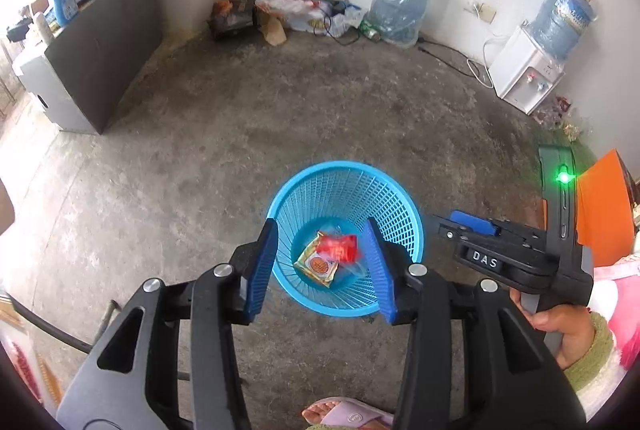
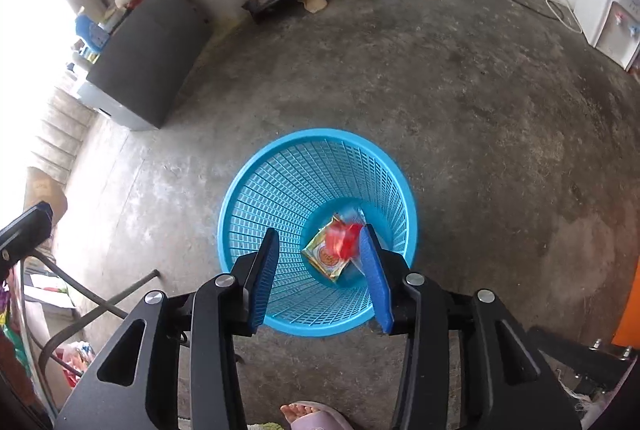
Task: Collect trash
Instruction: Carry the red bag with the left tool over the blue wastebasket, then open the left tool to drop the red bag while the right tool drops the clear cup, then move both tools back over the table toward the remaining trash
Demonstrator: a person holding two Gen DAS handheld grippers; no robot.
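Clearly, part of the collecting is judged done: 2 pieces of trash are seen inside the blue mesh basket (image 1: 344, 189), which stands on the bare concrete floor (image 1: 200, 169). Going from left to right across the left wrist view, a dark cabinet (image 1: 104, 61) loaded with bottles is met first, then a heap of bags and wrappers (image 1: 288, 9) against the far wall, then 2 large water bottles, one on a white dispenser (image 1: 528, 69). Whether that heap counts as trash to be collected cannot be told, so what is left is uncertain.

Inside the basket, a yellow packet (image 1: 316, 266) lies flat on the bottom, and a red wrapper (image 1: 340, 248) is seen over its right part, blurred in both views; whether it has come to rest cannot be told.

The left gripper (image 1: 320, 270) is held above the basket's near rim with its blue pads apart. Nothing is gripped and nothing is touched by them. To its right, the right gripper (image 1: 472, 226) is seen from the side, held in a hand (image 1: 560, 326) with a green cuff.

In the right wrist view, the right gripper's pads are likewise parted about halfway above the basket, with no object between them; the red wrapper appears just beside the right pad, but below it, inside the basket.
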